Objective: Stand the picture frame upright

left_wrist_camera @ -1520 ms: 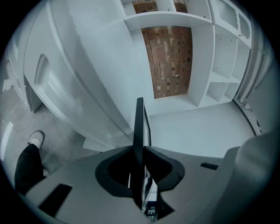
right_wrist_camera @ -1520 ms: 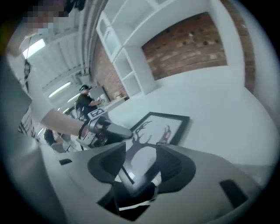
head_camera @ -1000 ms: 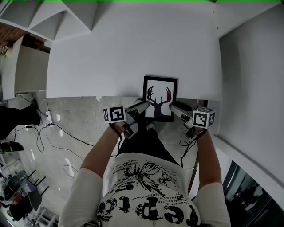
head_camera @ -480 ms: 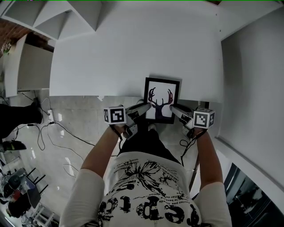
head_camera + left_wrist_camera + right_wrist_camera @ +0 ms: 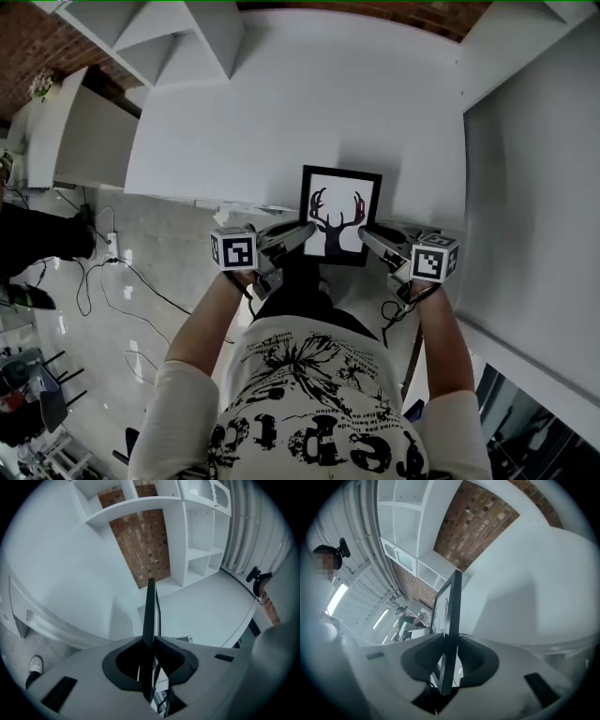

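Black frame (image 5: 339,216) with a dark deer head on white, at the near edge of the white table (image 5: 281,112), left tool (image 5: 305,230) pinching its left side, right tool (image 5: 367,234) jaws just closing, gripping its right side

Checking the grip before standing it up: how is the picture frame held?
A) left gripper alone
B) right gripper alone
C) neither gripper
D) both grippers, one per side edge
D: the left gripper and the right gripper, whose fingers have just been closing, each clamp an edge of the picture frame.
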`<state>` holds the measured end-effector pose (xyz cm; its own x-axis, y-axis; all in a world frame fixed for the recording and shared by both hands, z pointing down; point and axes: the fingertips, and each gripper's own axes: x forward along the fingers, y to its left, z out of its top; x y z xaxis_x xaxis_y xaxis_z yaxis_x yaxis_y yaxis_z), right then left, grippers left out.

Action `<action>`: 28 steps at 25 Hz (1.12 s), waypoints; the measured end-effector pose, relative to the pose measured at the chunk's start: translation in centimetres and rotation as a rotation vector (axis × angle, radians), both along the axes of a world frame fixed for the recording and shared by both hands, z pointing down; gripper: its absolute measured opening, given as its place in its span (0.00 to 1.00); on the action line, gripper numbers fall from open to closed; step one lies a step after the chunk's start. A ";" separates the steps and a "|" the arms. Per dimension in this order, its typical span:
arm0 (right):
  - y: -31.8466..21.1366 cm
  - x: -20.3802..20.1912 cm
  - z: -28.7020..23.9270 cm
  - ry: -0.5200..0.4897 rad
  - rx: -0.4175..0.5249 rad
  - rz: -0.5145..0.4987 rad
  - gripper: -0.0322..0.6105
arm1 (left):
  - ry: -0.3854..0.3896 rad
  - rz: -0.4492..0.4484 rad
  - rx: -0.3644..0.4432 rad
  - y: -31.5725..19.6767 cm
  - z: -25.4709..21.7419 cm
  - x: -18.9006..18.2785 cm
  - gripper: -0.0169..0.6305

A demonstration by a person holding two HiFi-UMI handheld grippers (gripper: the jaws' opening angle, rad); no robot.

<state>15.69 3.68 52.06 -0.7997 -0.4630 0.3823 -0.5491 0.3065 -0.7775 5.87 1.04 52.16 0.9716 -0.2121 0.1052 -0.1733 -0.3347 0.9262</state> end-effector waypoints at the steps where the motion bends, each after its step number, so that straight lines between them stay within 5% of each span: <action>1: 0.0 -0.1 -0.9 0.009 0.022 -0.012 0.21 | 0.001 -0.003 0.026 0.1 -0.8 -0.1 0.16; 14: -0.1 -1.1 -4.9 0.051 0.231 -0.137 0.21 | 0.015 -0.063 0.252 1.1 -5.3 -1.2 0.15; 28: -14.8 -18.9 -8.4 0.115 0.291 -0.094 0.21 | 0.004 0.036 0.367 -13.7 -9.3 -18.7 0.15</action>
